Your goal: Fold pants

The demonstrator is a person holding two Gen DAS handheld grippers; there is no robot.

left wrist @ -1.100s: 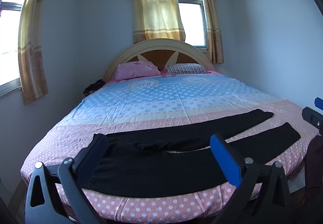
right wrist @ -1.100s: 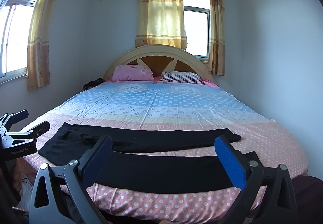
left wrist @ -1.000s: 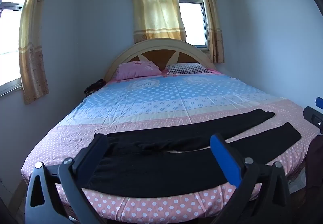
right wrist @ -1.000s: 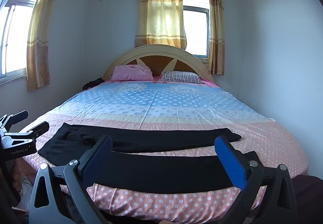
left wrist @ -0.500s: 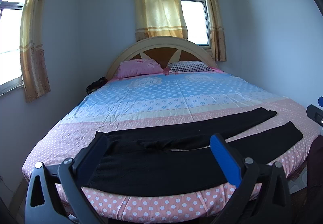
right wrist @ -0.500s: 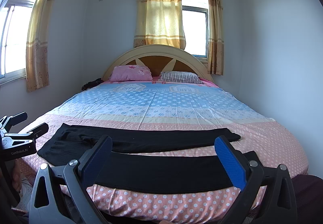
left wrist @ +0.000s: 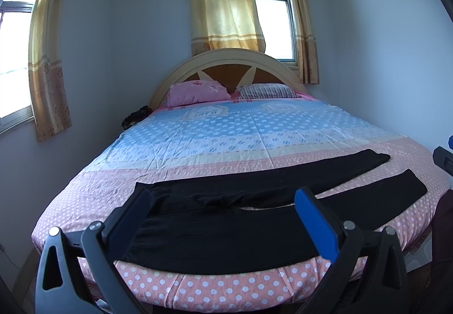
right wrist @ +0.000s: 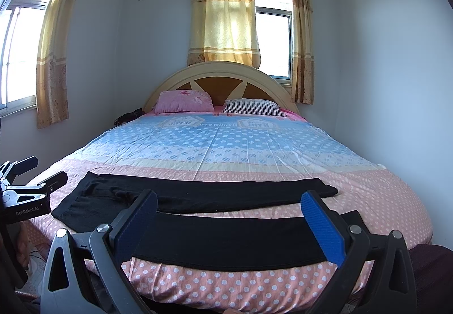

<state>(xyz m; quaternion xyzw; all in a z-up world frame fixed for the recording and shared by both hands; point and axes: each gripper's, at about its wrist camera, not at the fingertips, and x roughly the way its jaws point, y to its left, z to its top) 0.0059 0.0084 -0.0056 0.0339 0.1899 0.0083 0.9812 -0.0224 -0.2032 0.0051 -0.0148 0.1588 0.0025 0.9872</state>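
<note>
pants (left wrist: 226,229) lie flat, unfolded, along the bed's (left wrist: 254,138) foot edge; soft and limp, likely best pinched at waistband and hems. both tongs, left (left wrist: 223,217) and right (right wrist: 229,217), gape empty.

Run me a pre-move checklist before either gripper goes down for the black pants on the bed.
1. Left gripper open and empty: ok.
2. Right gripper open and empty: ok.
3. Black pants spread flat across the foot of the bed, legs lying apart, not yet folded: ok.
4. Nothing lying on the pants: ok.
5. Waistband toward the left gripper, leg ends toward the right: ok.
6. Space between the two grippers: cannot tell; each only shows at the edge of the other's view.
</note>
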